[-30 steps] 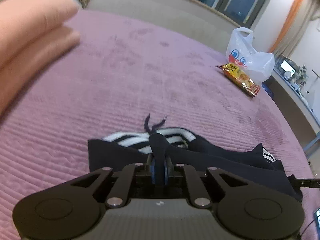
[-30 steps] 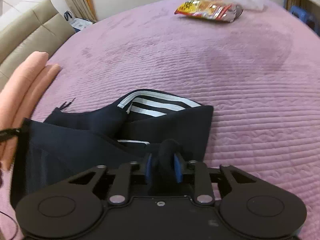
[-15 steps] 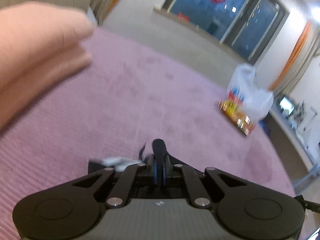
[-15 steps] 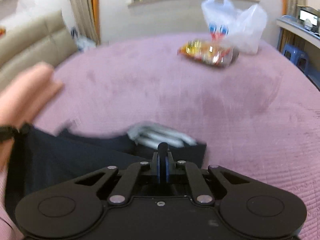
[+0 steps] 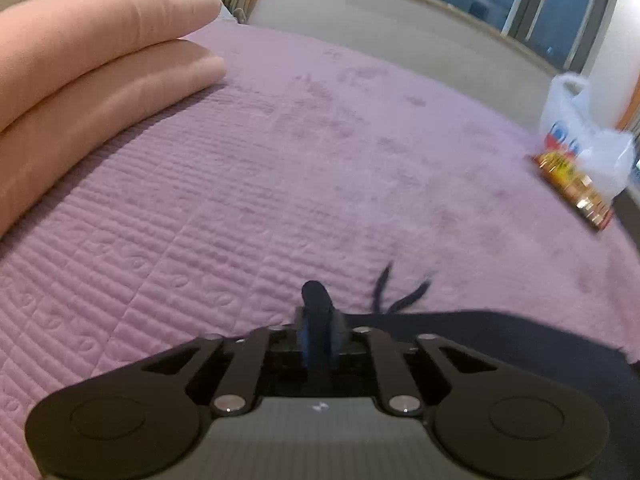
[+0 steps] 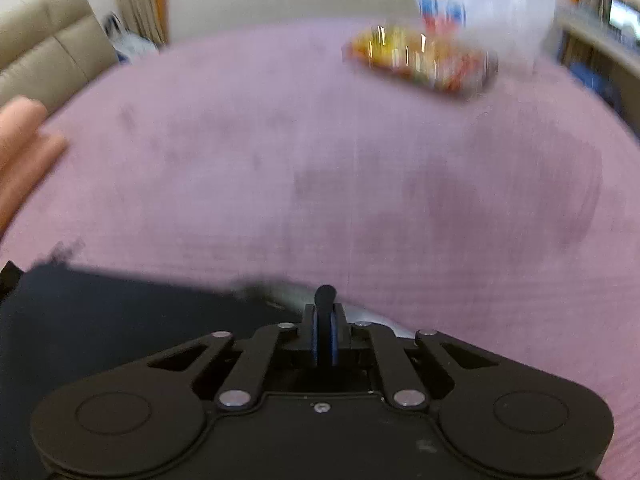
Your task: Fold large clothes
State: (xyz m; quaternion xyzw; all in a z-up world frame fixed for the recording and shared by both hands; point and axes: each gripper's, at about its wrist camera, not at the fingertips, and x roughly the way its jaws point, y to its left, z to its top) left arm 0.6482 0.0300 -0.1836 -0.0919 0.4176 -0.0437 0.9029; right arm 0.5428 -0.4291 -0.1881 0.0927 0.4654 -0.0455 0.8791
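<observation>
A dark navy garment [image 5: 500,340] lies on the purple quilted bedspread [image 5: 280,160], its drawstring [image 5: 396,292] trailing ahead of the edge. My left gripper [image 5: 316,320] has a fold of this cloth standing up between its blue pads, and its jaws are opening. In the right wrist view the garment [image 6: 120,312] spreads to the lower left, with a blurred pale band [image 6: 360,316] of it beside the fingers. My right gripper [image 6: 325,320] is shut on a thin pinch of the dark cloth.
A folded pink blanket [image 5: 100,60] lies at the left of the bed, and shows again as the blanket [image 6: 24,140]. A snack packet [image 5: 572,188] and a white plastic bag [image 5: 580,132] sit at the far right. A beige sofa [image 6: 48,52] stands beyond the bed.
Both grippers have carried the dark cloth forward over the bed. The striped waistband has dropped out of the left view. The right jaws have narrowed onto the fold.
</observation>
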